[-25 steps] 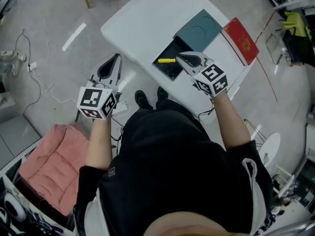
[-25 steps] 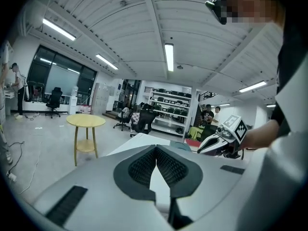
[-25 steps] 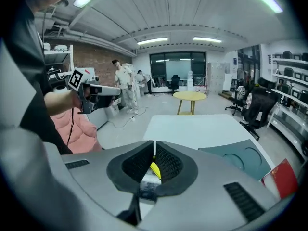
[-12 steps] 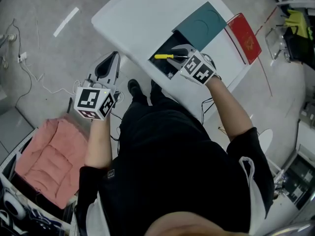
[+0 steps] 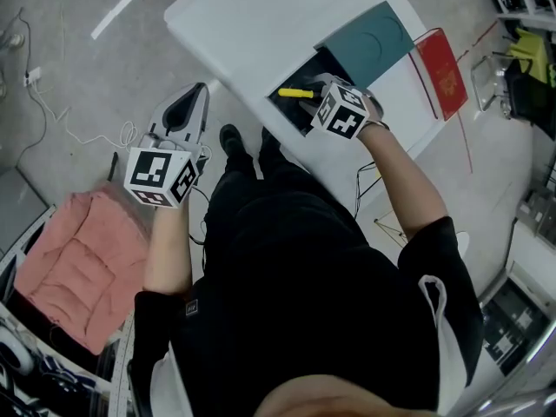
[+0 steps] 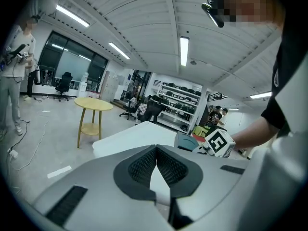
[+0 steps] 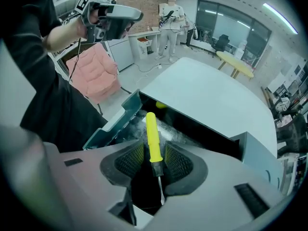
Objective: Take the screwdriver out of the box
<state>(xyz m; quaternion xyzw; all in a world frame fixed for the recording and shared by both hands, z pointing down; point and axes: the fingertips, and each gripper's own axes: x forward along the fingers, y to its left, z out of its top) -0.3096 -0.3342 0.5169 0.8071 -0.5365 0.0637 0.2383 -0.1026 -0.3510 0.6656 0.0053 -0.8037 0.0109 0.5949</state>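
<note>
nearby: teal lid [image 5: 372, 36] beside box [image 5: 294, 113], red booklet [image 5: 444, 70] beyond.

Box [image 5: 288, 114] sits on counter [image 5: 261, 24] near its front edge, screwdriver [image 5: 295, 93] inside it. Lid [image 5: 369, 37] lies just behind box, booklet [image 5: 443, 69] right of lid. Cushion [image 5: 78, 268] on floor, far left.

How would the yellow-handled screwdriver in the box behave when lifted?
The screwdriver looks rigid and probably light: slim plastic-looking handle, thin metal shaft. Its round, smooth handle may roll or slip when squeezed.
</note>
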